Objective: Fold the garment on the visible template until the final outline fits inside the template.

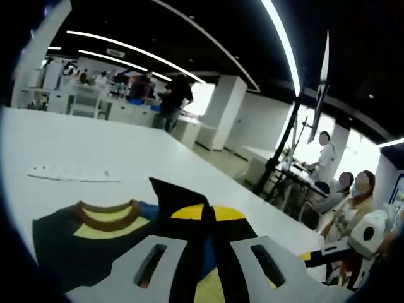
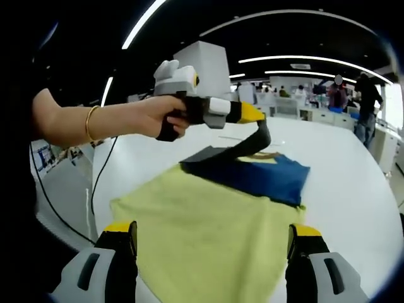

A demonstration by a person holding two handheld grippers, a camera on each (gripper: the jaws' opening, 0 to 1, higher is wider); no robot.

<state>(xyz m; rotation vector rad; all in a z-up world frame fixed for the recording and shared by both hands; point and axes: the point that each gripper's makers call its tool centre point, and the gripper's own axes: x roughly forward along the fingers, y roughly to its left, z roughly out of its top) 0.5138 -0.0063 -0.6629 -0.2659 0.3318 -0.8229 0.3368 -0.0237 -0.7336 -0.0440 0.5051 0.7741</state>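
Right gripper (image 2: pixel 211 252): pale grey jaws with slotted cut-outs, black fingers capped in yellow at the tips. Left gripper (image 1: pixel 208 249): same grey slotted jaws, black fingers. Behind its yellow-and-black claw, a white-grey housing and black handle. Hand (image 2: pixel 161 117) on the handle; gold bangle (image 2: pixel 89 124) behind it, dark short sleeve further back.

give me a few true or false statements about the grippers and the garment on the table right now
1. The left gripper is shut on a dark fold of the yellow, blue and black garment. True.
2. The right gripper is clamped on the yellow cloth. False: its jaws stand open, apart over the yellow part.
3. The garment lies on a white table. True.
4. The brown ribbed collar is red. False: it is brown.
5. A bare hand holds the left gripper. True.
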